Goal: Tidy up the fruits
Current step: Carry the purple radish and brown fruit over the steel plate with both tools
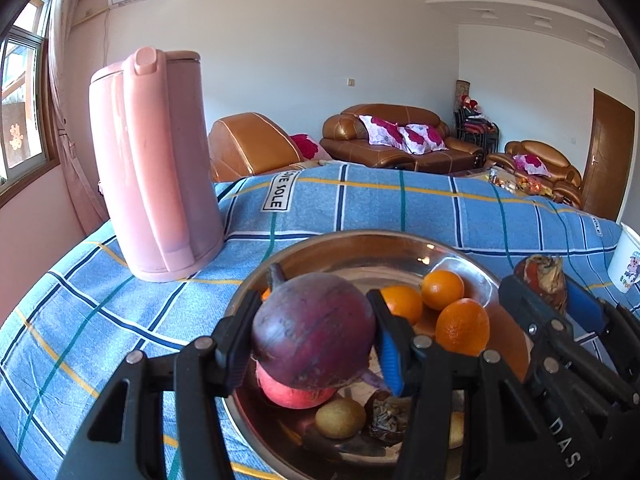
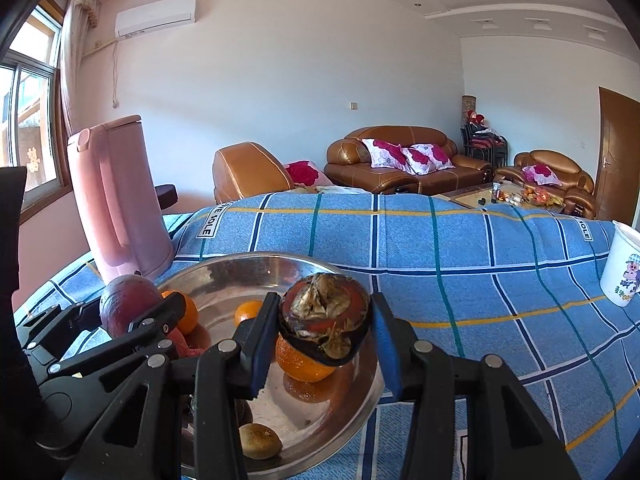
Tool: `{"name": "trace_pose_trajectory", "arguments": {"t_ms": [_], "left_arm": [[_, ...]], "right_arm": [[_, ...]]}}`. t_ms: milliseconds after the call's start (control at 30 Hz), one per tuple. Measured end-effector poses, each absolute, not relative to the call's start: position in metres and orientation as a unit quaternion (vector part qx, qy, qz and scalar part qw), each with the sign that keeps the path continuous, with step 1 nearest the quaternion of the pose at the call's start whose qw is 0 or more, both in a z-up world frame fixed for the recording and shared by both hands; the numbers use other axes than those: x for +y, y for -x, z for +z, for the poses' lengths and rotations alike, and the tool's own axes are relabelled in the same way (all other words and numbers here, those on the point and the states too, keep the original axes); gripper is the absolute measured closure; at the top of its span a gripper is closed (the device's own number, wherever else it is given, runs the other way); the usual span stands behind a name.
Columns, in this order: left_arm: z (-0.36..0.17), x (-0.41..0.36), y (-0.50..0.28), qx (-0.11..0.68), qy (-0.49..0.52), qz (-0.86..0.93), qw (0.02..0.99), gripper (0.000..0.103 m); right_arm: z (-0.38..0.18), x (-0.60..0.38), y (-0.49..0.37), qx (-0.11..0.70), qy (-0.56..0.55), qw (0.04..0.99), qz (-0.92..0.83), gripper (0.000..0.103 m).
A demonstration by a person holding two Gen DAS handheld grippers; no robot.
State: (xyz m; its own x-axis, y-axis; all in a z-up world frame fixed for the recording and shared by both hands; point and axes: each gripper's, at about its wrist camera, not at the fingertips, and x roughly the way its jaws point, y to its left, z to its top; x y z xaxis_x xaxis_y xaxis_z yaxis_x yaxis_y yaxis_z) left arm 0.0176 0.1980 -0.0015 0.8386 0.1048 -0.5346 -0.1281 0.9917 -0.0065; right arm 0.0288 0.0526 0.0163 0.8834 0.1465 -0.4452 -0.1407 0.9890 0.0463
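Low in the middle of the left wrist view, the left gripper (image 1: 314,338) is clamped part-way closed around a dark purple-red fruit (image 1: 314,332), one pad on each flank, so that the round fruit sits squarely between them and cannot roll out; it hangs over the near half of the steel bowl (image 1: 360,242). Beneath it lie a red fruit (image 1: 294,394), a small brownish fruit (image 1: 340,417) and a dried dark one, with three oranges (image 1: 442,290) gathered toward the right of the bowl. At the right edge the right gripper (image 1: 540,280) holds its own fruit above the bowl's rim. A pink kettle (image 1: 154,168) stands at upper left on the blue checked cloth (image 1: 380,200). Across the centre of the right wrist view, the right gripper (image 2: 324,330) is likewise part-closed on a withered orange-red fruit (image 2: 324,322) with a dry, papery crown, held over the bowl's right side just above an orange. Both fruits appear poised for sorting, probably kept aloft so they can be carried clear of the pile. A white cup (image 2: 624,268) stands at far right.
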Motion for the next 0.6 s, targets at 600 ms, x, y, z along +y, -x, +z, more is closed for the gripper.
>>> {"name": "trace_pose_trajectory", "arguments": {"t_ms": [600], "left_arm": [[0.001,0.197,0.007,0.267,0.038,0.032,0.963,0.048]], "right_arm": [[0.015,0.035,-0.008,0.244,-0.026,0.967,0.065,0.056]]}}
